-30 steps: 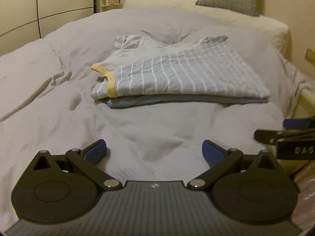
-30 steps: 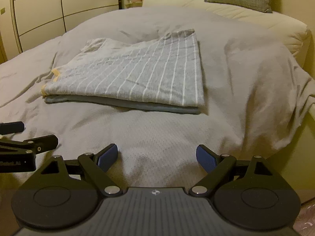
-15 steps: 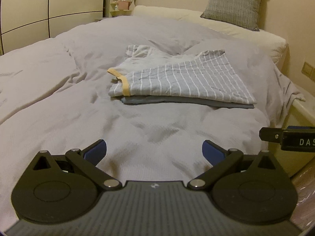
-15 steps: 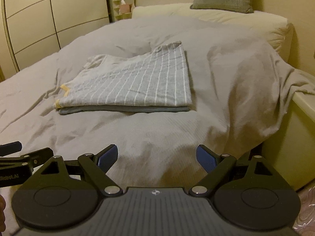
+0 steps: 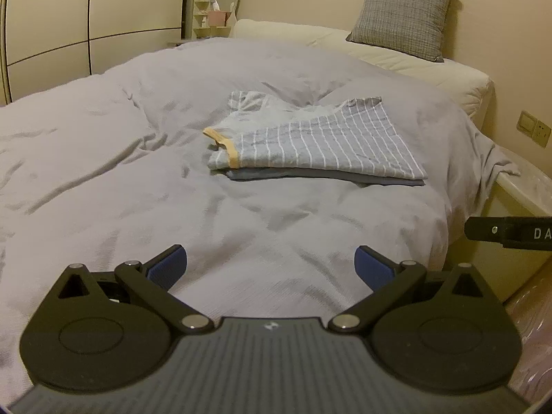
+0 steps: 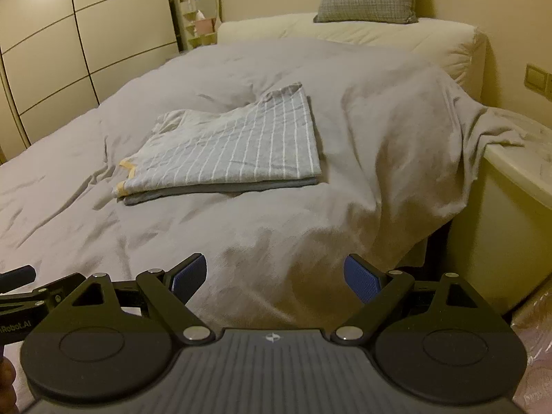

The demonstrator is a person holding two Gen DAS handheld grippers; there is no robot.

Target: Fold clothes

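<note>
The left gripper (image 5: 270,265) was held low over the near edge of the bed, its blue-padded fingers (image 5: 169,264) spread wide with nothing between them. The right gripper (image 6: 275,276) was carried the same way: fingers (image 6: 362,281) parted wide, nothing gripped. Well ahead of both, the striped grey garment (image 5: 321,146) was seen lying folded flat on the grey duvet (image 5: 103,172), a yellow-trimmed edge (image 5: 230,153) turned toward the left side. A darker grey folded layer (image 6: 220,191) was seen beneath it, edges roughly aligned. A checked cushion (image 5: 402,12) was propped at the head of the bed. The garment was touched by neither gripper.
</note>
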